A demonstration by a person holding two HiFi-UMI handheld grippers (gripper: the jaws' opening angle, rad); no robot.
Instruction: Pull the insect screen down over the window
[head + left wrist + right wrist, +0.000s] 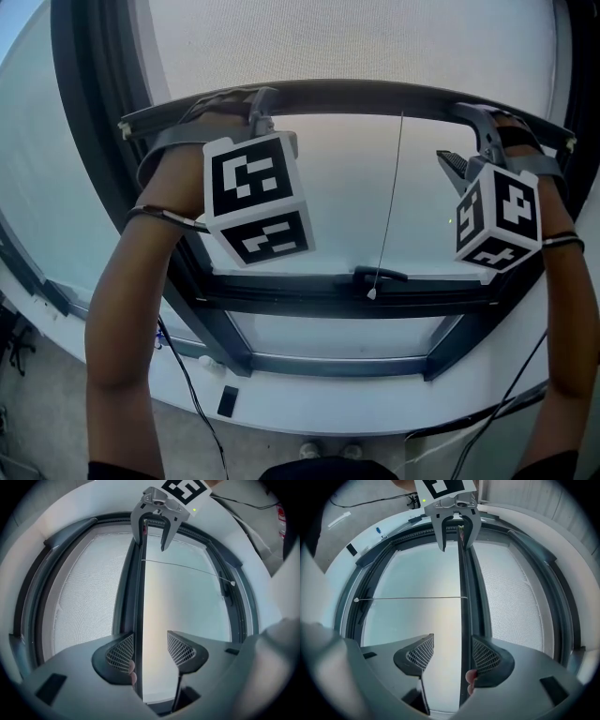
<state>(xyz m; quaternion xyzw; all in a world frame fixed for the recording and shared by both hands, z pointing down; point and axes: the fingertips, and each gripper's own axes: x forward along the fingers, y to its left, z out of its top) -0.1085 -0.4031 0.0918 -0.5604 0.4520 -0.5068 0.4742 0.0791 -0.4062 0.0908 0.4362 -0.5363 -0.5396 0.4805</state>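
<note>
Head view: left gripper (261, 105) and right gripper (476, 127) sit near the ends of the insect screen's bottom bar (361, 94), its mesh (356, 37) covering only the window's top and the pull cord (388, 206) dangling. Left gripper view: jaws apart, the bar running between them against one pad. Right gripper view: same story, jaws apart, bar hugging one pad.

This is an indoor spot right at a large window (356, 187); whether home, office or lab cannot be told. A dark metal frame (94, 141) surrounds the window, and the fine mesh of an insect screen (356, 42) covers its upper part. A thin pull cord (392, 197) hangs before the glass. Below the window runs a white sill (319, 405) crossed by a black cable (192, 394), and lower still lies grey floor (47, 412).
</note>
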